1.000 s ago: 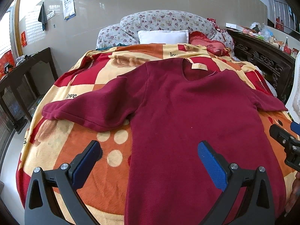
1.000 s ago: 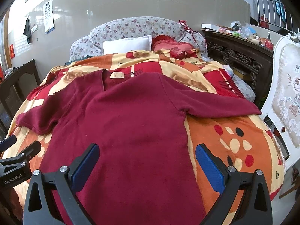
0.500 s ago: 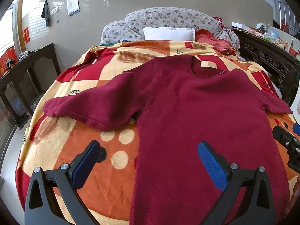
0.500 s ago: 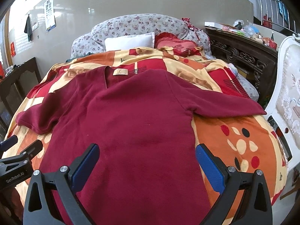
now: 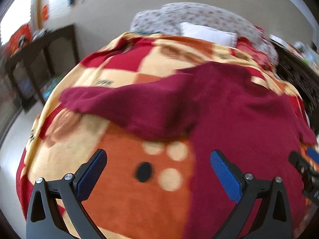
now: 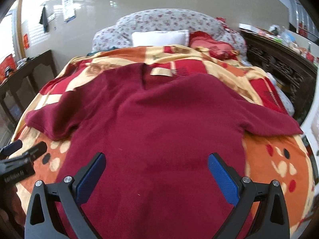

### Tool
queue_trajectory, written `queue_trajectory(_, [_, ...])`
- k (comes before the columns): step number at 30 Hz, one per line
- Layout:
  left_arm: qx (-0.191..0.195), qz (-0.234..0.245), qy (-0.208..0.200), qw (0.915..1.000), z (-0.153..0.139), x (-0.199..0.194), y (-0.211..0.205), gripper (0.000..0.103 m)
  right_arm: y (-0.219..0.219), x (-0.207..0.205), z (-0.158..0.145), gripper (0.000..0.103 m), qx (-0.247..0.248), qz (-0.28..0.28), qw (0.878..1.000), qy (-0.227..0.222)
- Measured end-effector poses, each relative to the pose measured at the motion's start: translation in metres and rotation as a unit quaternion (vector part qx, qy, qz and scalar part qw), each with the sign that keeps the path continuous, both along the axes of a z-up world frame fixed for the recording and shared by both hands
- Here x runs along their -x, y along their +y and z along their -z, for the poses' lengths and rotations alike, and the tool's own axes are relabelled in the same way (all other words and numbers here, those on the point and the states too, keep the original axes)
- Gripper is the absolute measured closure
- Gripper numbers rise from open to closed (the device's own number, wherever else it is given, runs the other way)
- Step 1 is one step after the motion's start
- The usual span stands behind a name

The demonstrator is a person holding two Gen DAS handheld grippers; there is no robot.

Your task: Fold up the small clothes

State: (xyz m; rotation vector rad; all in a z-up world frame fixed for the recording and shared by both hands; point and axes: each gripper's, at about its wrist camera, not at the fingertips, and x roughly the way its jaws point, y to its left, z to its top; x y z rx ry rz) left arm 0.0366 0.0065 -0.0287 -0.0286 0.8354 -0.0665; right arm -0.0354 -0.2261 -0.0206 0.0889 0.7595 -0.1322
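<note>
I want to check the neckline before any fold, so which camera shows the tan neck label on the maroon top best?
The right wrist view: the tan neck label sits sharp and near centre inside the maroon top's collar. In the left wrist view the label is only a motion-blurred sliver towards the right.

Showing black forked frames on the left gripper [image 5: 158,171] and right gripper [image 6: 156,170], wearing textured blue pads [image 6: 223,181], silver screws [image 6: 245,179], faint white lettering.
</note>
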Motion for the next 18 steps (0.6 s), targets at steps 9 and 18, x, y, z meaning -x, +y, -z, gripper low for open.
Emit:
queue_trajectory(9, [0.021,-0.127,0.009,0.9916,-0.003,-0.055,0.111,0.004,0.040,-0.042,0.014,0.006,-0.014,-0.061,0.998,0.003])
queue_trajectory(18, [0.104,-0.210,0.070,0.9697,0.034,-0.120,0.177,0.037,0.045,-0.055,0.024,0.007,-0.033,-0.081,0.996,0.015])
